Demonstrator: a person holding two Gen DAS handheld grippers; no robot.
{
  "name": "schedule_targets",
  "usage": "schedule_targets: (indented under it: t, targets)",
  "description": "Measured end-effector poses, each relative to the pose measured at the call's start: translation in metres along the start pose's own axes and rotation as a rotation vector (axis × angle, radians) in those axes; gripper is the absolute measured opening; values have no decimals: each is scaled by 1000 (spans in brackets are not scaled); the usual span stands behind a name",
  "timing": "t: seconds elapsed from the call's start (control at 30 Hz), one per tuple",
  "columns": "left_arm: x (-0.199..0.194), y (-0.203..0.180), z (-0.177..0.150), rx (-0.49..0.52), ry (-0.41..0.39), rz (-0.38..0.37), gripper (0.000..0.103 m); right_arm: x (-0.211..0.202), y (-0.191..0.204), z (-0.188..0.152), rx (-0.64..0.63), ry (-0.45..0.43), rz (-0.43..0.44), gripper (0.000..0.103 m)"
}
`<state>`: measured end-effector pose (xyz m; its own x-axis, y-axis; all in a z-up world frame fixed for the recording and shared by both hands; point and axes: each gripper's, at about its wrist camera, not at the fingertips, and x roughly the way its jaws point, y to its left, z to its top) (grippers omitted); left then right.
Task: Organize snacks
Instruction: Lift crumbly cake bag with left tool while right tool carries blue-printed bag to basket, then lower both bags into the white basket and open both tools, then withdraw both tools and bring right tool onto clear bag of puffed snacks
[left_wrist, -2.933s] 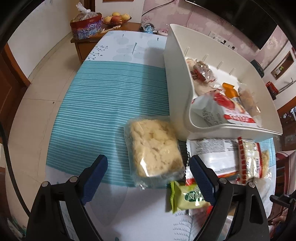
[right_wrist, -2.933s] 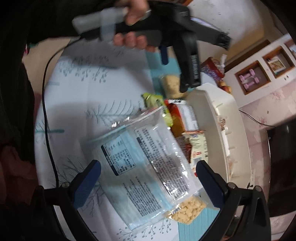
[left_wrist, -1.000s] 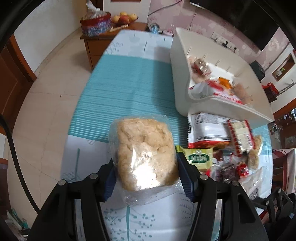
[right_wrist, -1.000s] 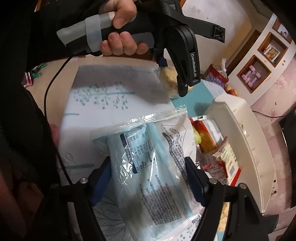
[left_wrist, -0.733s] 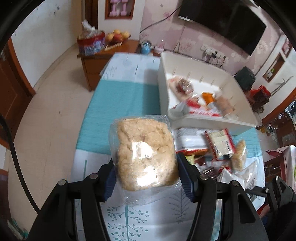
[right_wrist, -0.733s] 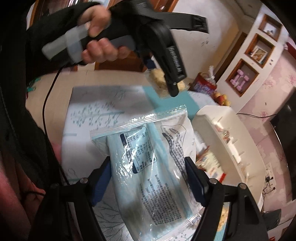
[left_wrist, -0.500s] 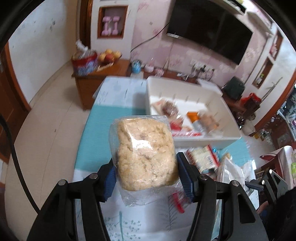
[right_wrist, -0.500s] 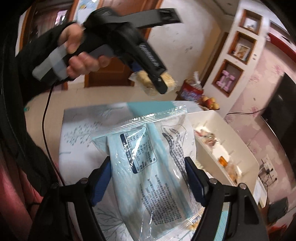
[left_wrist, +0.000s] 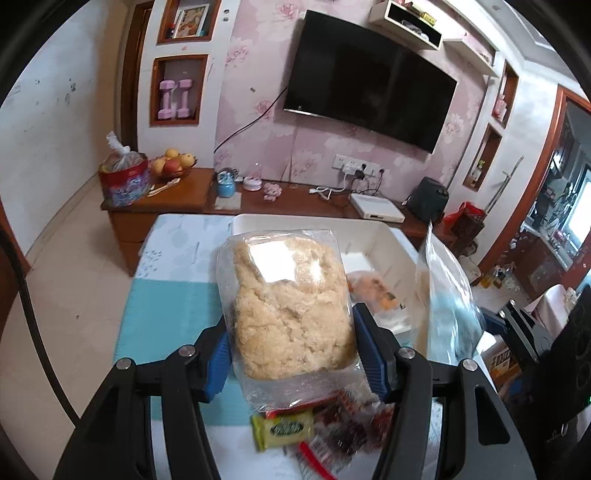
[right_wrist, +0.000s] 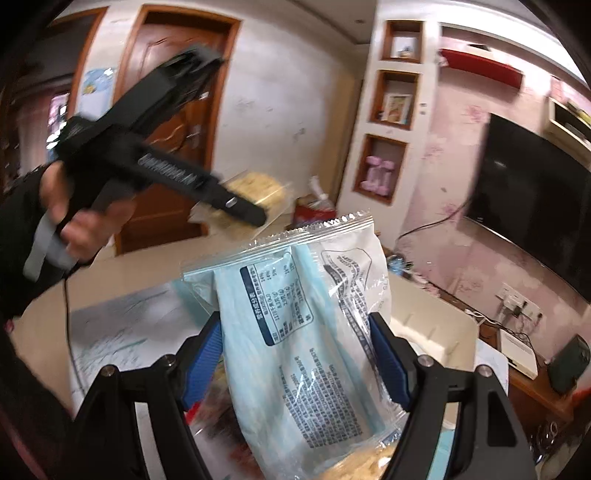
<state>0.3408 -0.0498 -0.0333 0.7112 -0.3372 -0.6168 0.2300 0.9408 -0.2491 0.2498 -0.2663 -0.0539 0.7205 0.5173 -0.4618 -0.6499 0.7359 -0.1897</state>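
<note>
Now both snacks airborne, bin ahead.
We clamp the crumbly cake pack (left_wrist: 291, 306) in our left gripper (left_wrist: 293, 350) and the blue-white bag (right_wrist: 306, 332) in our right gripper (right_wrist: 295, 354), both lifted clear of the loose packets, probably to reach over the white bin (left_wrist: 384, 236) wall.

left wrist: faces TV wall | right wrist: faces door | shared: bin (left_wrist: 373, 236)
</note>
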Motion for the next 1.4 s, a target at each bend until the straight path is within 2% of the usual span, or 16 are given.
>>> schedule_targets:
  t: [0.2, 0.4, 0.57, 0.73, 0.77, 0.8, 0.87, 0.93, 1.0, 1.07, 1.4]
  targets:
    - [32, -1, -2, -29, -27, -46, 59, 31, -35, 5, 154, -46, -88, 76]
    - [70, -3, 2, -24, -26, -21, 59, 65, -76, -1, 351, -62, -135, 76]
    - [98, -4, 5, -41, -19, -21, 59, 84, -102, -9, 495, -59, -141, 77]
    - [119, 0, 5, -73, 25, -26, 60, 101, -112, -11, 553, -15, -167, 79]
    - [121, 1, 5, -75, 41, -29, 63, 103, -115, -13, 564, -6, -170, 79]
    - [124, 2, 4, -79, 57, -34, 70, 105, -116, -13, 578, 4, -174, 80]
    - [124, 4, 4, -90, 52, -29, 78, 108, -120, -14, 605, 30, -179, 83]
    - [117, 5, 5, -93, 42, -25, 79, 109, -122, -13, 615, 43, -185, 86]
    - [112, 5, 6, -92, 41, -26, 84, 104, -122, -12, 617, 34, -195, 91]
    - [102, 4, 5, -88, 33, -23, 85, 98, -124, -9, 631, 25, -202, 95]
    - [49, -4, -7, -95, 4, -44, 85, 54, -125, -10, 726, 32, -224, 95]
